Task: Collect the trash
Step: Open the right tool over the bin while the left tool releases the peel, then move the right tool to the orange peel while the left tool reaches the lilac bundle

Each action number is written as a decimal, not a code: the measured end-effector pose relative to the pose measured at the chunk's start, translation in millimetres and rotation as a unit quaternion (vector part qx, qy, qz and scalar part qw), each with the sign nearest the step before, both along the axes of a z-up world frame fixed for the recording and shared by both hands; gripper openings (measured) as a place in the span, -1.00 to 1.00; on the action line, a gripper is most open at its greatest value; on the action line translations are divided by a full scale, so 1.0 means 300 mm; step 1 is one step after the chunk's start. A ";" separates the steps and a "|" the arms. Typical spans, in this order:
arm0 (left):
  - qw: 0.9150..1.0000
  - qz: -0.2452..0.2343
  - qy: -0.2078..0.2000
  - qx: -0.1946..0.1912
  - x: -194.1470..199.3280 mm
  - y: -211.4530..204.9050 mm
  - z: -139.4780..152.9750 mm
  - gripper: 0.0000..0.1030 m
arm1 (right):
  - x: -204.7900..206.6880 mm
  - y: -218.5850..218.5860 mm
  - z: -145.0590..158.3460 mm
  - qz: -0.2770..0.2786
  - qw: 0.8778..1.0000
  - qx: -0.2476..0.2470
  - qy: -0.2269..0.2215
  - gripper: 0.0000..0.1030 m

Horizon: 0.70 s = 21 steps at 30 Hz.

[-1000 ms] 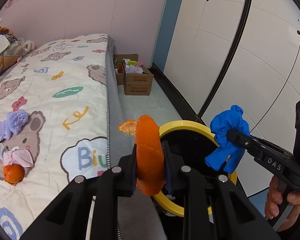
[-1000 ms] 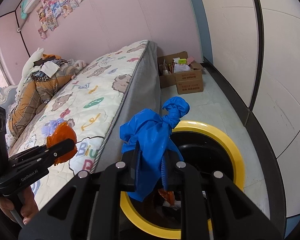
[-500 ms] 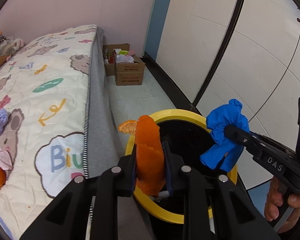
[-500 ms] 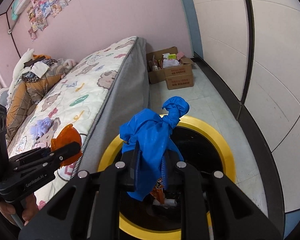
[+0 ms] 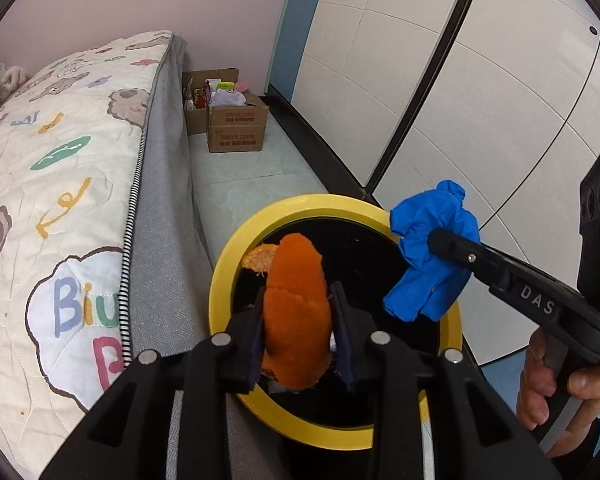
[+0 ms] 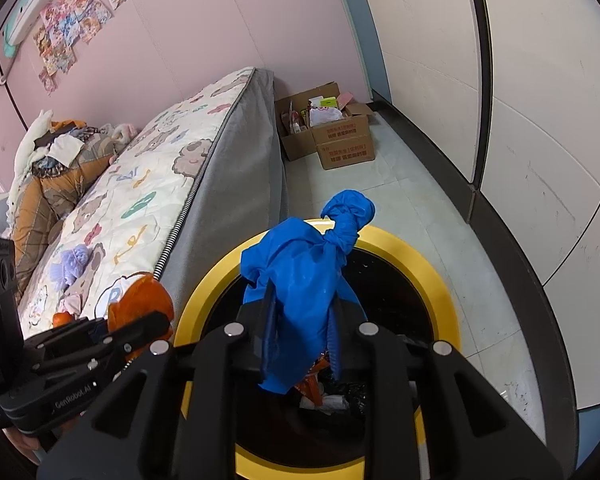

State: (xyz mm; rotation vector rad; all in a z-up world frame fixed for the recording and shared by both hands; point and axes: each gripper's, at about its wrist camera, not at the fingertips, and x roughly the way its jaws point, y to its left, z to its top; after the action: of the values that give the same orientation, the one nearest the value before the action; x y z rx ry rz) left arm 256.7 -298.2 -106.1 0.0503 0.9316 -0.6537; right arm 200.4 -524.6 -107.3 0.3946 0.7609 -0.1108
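Hovering: both tools hang over the round yellow-rimmed bin [image 5: 220, 280] beside the bed [image 5: 60, 200].
Left tool [image 5: 298, 328]: clamped on a curled orange peel [image 5: 296, 312], pitted skin, above the black opening.
Right tool [image 6: 300, 324]: pinching a crumpled, knotted blue glove [image 6: 300, 272], glossy, over the bin.
Bin inside: black liner, scraps at the bottom.

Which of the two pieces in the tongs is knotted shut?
The blue bag in the right tongs, tied off in a knot at its top. The orange peel in the left tongs is just a curled strip.
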 end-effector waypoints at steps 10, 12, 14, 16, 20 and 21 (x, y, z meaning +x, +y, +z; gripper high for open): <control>0.999 0.007 -0.022 -0.026 -0.035 0.045 0.046 0.35 | -0.029 -0.034 0.021 -0.030 0.999 0.009 -0.010 -0.07; 0.999 0.010 -0.024 -0.031 -0.034 0.060 0.057 0.41 | -0.039 -0.041 0.030 -0.033 0.999 0.010 -0.013 0.00; 0.999 0.019 -0.028 -0.033 -0.033 0.079 0.067 0.43 | -0.048 -0.040 0.042 -0.035 0.999 0.007 -0.018 0.06; 0.999 0.025 -0.031 -0.034 -0.035 0.097 0.077 0.45 | -0.058 -0.036 0.056 -0.034 0.999 0.007 -0.023 0.15; 0.997 0.047 -0.040 -0.040 -0.027 0.160 0.105 0.54 | -0.073 -0.016 0.084 -0.030 0.999 0.006 -0.032 0.17; 0.997 0.052 -0.042 -0.041 -0.026 0.175 0.111 0.56 | -0.075 -0.009 0.092 -0.028 0.999 0.005 -0.034 0.19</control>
State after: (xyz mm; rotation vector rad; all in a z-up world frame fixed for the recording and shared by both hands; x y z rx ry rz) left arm 249.0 -245.8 -72.7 -0.0435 0.8196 -0.5890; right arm 178.0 -527.3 -79.6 0.4272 0.6841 -0.1460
